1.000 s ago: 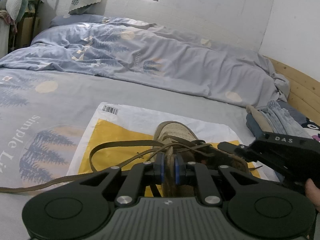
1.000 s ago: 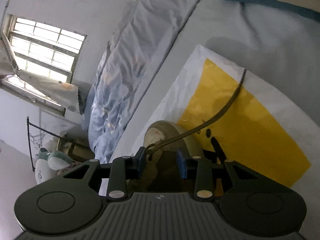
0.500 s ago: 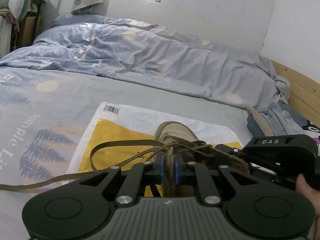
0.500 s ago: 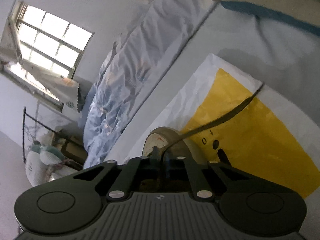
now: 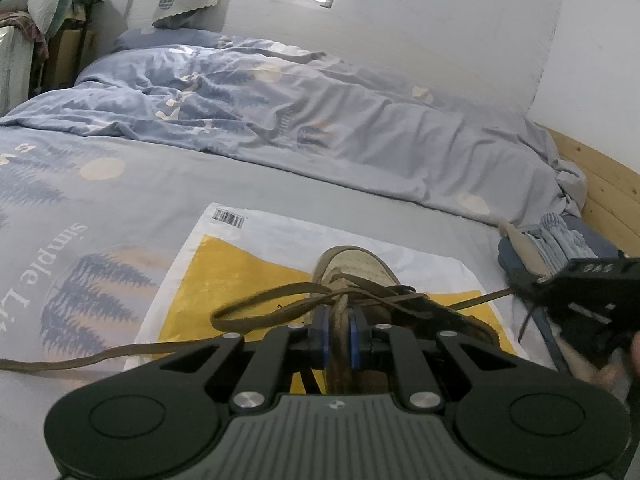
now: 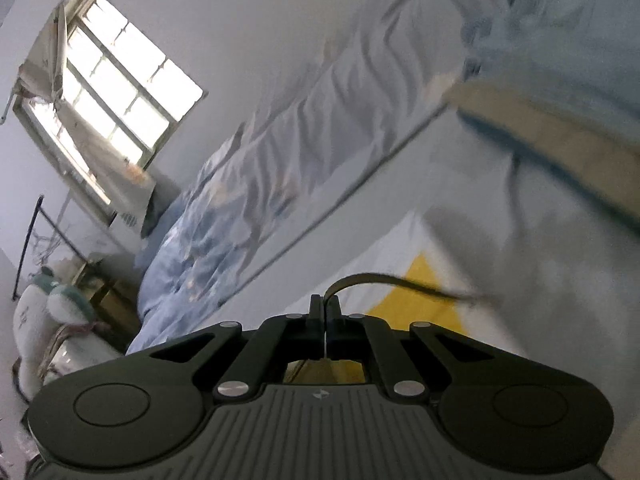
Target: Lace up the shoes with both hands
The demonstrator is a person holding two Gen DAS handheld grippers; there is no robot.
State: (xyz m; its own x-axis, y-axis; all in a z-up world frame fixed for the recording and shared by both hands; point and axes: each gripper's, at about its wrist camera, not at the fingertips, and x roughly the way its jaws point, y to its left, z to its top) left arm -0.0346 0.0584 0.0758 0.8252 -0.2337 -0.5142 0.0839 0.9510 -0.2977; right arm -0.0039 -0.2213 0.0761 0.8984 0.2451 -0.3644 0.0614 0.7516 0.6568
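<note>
Brown shoe (image 5: 362, 276) on yellow-white bag (image 5: 240, 264); left gripper (image 5: 340, 334) clamps shoe tongue; right gripper (image 6: 325, 312) pinches lace (image 6: 384, 282), jaws closed.

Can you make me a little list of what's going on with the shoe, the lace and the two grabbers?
place: a bed with a blue quilt
shoe: brown shoe standing on a yellow and white bag
left gripper: left gripper shut on the shoe's upright middle part
right gripper: right gripper shut on the lace, off to the shoe's right
lace: a loop on the shoe's left; one end trails over the bed
clothes: folded clothes at the right
</note>
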